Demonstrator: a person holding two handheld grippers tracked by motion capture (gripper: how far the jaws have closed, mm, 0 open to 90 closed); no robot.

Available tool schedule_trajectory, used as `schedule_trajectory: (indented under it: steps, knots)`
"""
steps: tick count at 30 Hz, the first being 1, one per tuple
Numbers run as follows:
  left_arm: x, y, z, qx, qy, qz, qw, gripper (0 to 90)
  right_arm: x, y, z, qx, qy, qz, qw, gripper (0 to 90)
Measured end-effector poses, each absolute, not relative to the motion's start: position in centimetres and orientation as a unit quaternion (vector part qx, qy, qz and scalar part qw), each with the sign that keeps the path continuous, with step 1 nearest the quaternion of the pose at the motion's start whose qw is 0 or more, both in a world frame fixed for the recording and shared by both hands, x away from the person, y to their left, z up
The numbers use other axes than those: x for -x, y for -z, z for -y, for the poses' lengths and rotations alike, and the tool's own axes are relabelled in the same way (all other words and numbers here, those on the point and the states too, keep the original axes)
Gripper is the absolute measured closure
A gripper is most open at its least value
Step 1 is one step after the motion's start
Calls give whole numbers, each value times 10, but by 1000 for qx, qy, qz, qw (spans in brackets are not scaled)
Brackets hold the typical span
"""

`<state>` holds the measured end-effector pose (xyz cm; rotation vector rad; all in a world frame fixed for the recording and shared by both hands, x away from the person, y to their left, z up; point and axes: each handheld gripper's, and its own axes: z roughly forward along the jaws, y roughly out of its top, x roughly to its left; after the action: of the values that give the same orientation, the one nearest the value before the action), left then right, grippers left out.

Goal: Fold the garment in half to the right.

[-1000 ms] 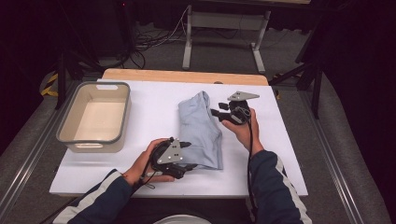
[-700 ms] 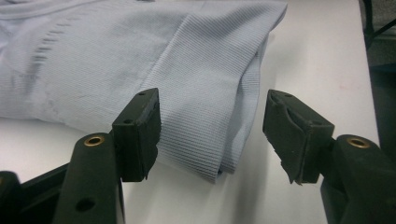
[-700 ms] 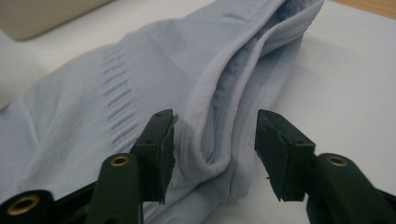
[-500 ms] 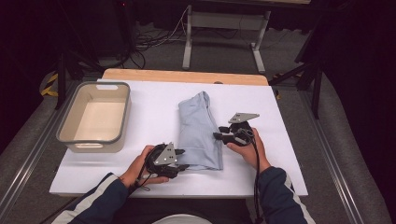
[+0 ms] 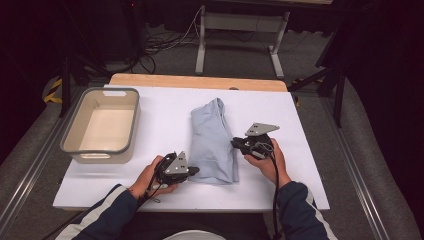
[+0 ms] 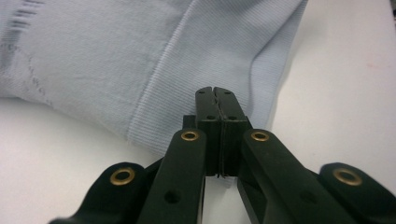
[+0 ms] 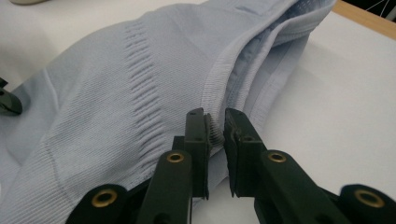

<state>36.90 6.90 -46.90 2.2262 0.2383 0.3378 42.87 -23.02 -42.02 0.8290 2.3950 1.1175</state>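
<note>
A light blue folded garment [image 5: 212,142] lies lengthwise in the middle of the white table [image 5: 160,125]. My left gripper [image 5: 192,171] rests at its near left corner. In the left gripper view its jaws are pressed together over the ribbed hem [image 6: 196,60], with no cloth visible between them. At the garment's right edge, about halfway along, sits my right gripper [image 5: 235,143]. Its jaws stand a narrow gap apart, and the ribbed edge of the garment [image 7: 140,93] reaches into that gap [image 7: 215,128]. The other gripper's tip [image 7: 7,102] shows at the far left of that view.
An empty beige bin [image 5: 102,125] with a grey rim stands at the table's left side. A wooden strip [image 5: 200,81] runs along the far edge. Bare white surface lies right of the garment and between the garment and the bin.
My right gripper has come back toward me along the garment's right edge and dropped to it. The left gripper has stayed at the near left corner.
</note>
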Motion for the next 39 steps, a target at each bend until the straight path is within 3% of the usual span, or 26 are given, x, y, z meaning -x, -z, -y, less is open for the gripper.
schedule_trajectory:
  steps: [2,3,4,8,11,13,17,21,25,29,39]
  knots:
    - [-368,469,-69,-890,-136,-97,424,809,-428,419,230,-293,-398,-850,184,788]
    - [-368,468,-70,-888,-138,-97,427,809,-428,417,231,-293,-398,-850,184,786]
    - [-368,468,-71,-886,-137,-101,432,739,-428,417,231,-293,-397,-850,186,765]
    - [-369,465,-77,-882,-136,-114,437,565,-429,420,231,-298,-393,-850,185,642]
    - [-369,467,-80,-890,-125,-102,427,452,-430,423,229,-295,-401,-849,177,486]
    - [-366,471,-80,-894,-119,-101,421,375,-430,427,226,-283,-398,-856,168,478]
    - [-365,474,-73,-901,-141,-105,396,433,-429,432,218,-273,-382,-864,180,586]
    - [-365,477,-73,-903,-137,-110,392,569,-427,431,219,-275,-382,-860,199,758]
    - [-363,476,-72,-904,-148,-102,389,702,-424,427,219,-266,-386,-858,210,846]
    - [-361,470,-74,-899,-160,-93,397,809,-422,421,220,-265,-398,-853,208,865]
    - [-359,456,-66,-884,-158,-89,430,818,-424,399,238,-299,-433,-823,213,871]
